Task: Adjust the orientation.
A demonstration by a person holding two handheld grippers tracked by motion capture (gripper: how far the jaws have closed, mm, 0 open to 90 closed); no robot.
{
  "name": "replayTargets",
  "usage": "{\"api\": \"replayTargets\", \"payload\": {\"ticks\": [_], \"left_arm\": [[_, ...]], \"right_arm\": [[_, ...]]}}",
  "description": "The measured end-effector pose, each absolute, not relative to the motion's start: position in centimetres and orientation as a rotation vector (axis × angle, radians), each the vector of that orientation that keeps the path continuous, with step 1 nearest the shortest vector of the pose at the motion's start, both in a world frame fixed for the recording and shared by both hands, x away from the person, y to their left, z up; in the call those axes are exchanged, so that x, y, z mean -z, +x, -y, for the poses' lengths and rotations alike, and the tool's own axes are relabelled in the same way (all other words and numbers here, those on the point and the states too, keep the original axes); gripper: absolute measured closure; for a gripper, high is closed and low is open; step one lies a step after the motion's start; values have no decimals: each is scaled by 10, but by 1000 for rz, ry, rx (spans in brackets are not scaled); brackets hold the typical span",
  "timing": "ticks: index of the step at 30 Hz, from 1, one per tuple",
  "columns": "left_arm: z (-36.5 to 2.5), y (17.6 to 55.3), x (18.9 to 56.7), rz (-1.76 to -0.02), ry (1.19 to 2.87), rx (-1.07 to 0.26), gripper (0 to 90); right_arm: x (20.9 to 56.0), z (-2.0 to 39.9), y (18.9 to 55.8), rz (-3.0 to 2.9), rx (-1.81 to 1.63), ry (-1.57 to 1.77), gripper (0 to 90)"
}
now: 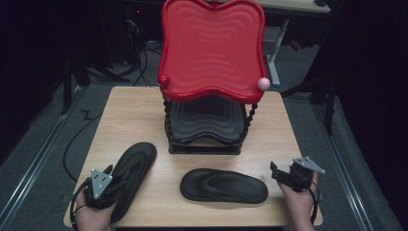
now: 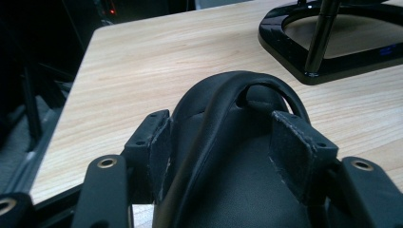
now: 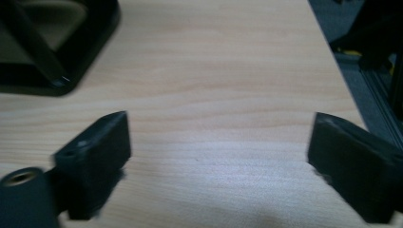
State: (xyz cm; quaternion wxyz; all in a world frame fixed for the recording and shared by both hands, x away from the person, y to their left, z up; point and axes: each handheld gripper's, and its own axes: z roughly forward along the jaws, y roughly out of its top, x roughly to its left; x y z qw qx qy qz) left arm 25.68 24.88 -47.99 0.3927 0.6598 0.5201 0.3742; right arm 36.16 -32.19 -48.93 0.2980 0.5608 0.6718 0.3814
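Note:
Two black flip-flops lie on the wooden table [image 1: 130, 110]. The left flip-flop [image 1: 137, 156] lies slanted at the front left. My left gripper [image 1: 111, 171] hovers over its heel end. In the left gripper view my left gripper [image 2: 221, 137] is open, its pads on either side of the arched strap [image 2: 223, 83]; the left pad looks close against the strap. The right flip-flop [image 1: 223, 185] lies crosswise at the front centre. My right gripper [image 1: 275, 171] is just right of its end, and in the right gripper view it [image 3: 221, 142] stands open over bare wood.
A two-tier stand stands at the table's middle back: a red wavy tray [image 1: 211, 48] on top, a black tray [image 1: 207, 118] below, and a black base [image 1: 204, 147] [image 2: 332, 52] [image 3: 57, 47]. A pink ball [image 1: 263, 83] caps its right post. The table's right edge [image 3: 340, 80] is close.

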Motion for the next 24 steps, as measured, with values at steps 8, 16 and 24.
{"api": "replayTargets", "payload": {"ticks": [8, 16, 24], "left_arm": [[-250, 265, 480, -1308, 1677, -906, 398], [-266, 266, 476, -1355, 1645, -842, 407], [-277, 264, 490, -1397, 1710, -797, 470]], "right_arm": [[488, 325, 349, -1819, -1050, 1482, 14], [493, 326, 349, -1825, -1043, 1509, 42], [493, 330, 348, -1803, -1075, 1566, 64]]}}
